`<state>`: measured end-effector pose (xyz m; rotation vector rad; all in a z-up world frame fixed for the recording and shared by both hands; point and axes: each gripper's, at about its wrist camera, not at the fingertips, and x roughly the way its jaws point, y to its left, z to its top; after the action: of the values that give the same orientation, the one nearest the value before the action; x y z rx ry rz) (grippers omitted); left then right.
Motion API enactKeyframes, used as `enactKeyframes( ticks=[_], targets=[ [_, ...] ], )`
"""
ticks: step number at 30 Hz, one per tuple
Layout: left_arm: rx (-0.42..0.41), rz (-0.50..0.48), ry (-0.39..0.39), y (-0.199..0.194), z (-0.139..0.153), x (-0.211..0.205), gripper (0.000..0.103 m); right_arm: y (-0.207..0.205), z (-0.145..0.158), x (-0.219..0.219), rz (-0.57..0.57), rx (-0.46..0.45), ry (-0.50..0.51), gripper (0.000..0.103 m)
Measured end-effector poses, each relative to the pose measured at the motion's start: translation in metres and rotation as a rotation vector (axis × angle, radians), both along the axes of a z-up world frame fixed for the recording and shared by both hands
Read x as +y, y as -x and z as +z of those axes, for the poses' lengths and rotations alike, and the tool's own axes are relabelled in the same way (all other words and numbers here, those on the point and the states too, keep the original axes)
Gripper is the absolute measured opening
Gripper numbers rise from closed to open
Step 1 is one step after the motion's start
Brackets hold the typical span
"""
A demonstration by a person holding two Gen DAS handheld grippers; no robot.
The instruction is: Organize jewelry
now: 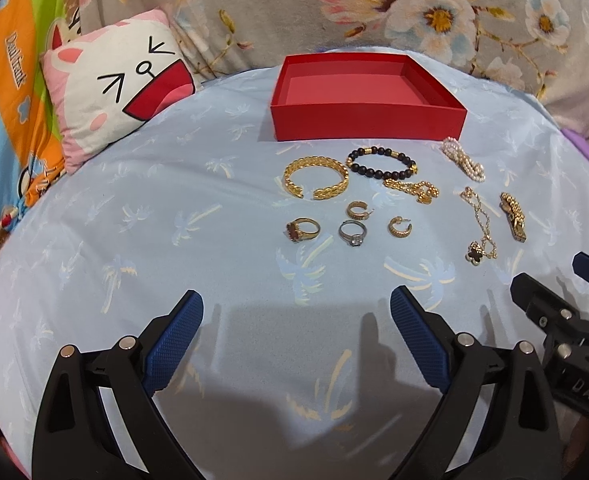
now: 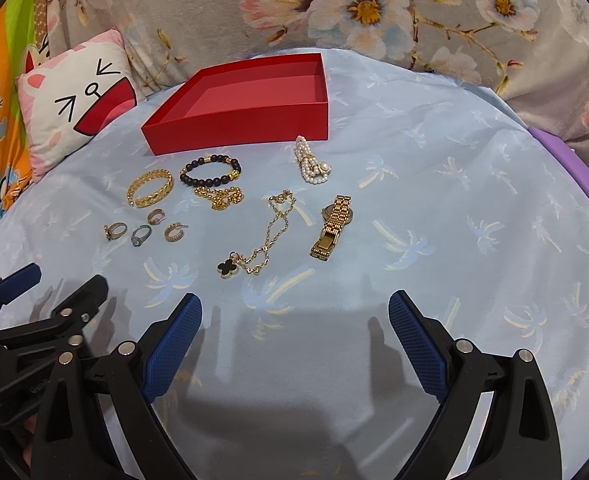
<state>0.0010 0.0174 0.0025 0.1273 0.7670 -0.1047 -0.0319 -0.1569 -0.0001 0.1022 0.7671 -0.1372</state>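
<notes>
Both grippers are hovering low over the blue sheet [image 1: 134, 208], nothing held. The left gripper [image 1: 296, 312] is sitting with its fingers spread wide and empty; the right gripper [image 2: 294, 312] is likewise spread wide, nothing between the pads. Each is showing at the edge of the other's view, so they are sitting side by side, near each other, at the near edge of the layout.

The jewelry is all lying loose on the sheet, between the grippers and the red box [image 1: 368, 126], which is sitting open and empty at the far side, likely the destination. Pieces are lying apart in rough rows, probably so each can be pinched singly:
- cuff [image 1: 316, 178] and bead bracelet [image 1: 382, 163] lying just in front of the box
- gold chain [image 1: 412, 190] touching the bead bracelet
- pearls [image 2: 312, 160] bunched near the box's right corner
- red ring [image 1: 302, 229], silver ring [image 1: 354, 233] and two hoop earrings [image 1: 358, 210] clustered nearest the left gripper
- clover necklace [image 2: 254, 240] and watch [image 2: 332, 226] lying nearest the right gripper

A cat pillow [image 1: 114, 92] is leaning at far left, off the work area.

Judgement: nothing is sorted yet; the task looks to be at its start. The small rings look fiddly on soft fabric, so a pinch may be snagging the sheet. The thin necklace chain may be trailing when lifted.
</notes>
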Motion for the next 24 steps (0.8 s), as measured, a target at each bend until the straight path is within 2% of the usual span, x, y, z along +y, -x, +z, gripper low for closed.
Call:
enactKeyframes(
  ticks=[3,7,9,13,17,18,20,24],
  targets=[
    [0.047,0.001,0.012,-0.009,0.001,0.015,0.094,-0.004,0.008,-0.013,-0.019,-0.009,-0.007,0.091],
    [0.012,0.067,0.041,-0.017,0.014,0.045,0.094,-0.017,0.019,-0.033,-0.055,-0.022,-0.003,0.086],
    [0.008,0.076,0.052,-0.022,0.018,0.053,0.094,-0.027,0.019,-0.038,-0.056,-0.001,0.005,0.079],
    [0.008,0.074,0.056,-0.034,0.02,0.055,0.094,-0.051,0.008,-0.042,-0.029,0.055,-0.02,0.055],
    [0.014,0.039,0.063,-0.043,0.019,0.053,0.094,-0.068,-0.004,-0.046,-0.033,0.101,-0.044,0.043],
    [0.022,0.023,0.073,-0.047,0.018,0.051,0.094,-0.069,-0.004,-0.047,-0.036,0.089,-0.039,0.042],
    [0.031,0.004,0.082,-0.053,0.018,0.05,0.094,-0.073,-0.004,-0.046,-0.029,0.092,-0.032,0.031],
    [0.059,-0.03,0.101,-0.071,0.016,0.043,0.094,-0.077,-0.004,-0.044,-0.019,0.088,-0.018,0.019]
  ],
)
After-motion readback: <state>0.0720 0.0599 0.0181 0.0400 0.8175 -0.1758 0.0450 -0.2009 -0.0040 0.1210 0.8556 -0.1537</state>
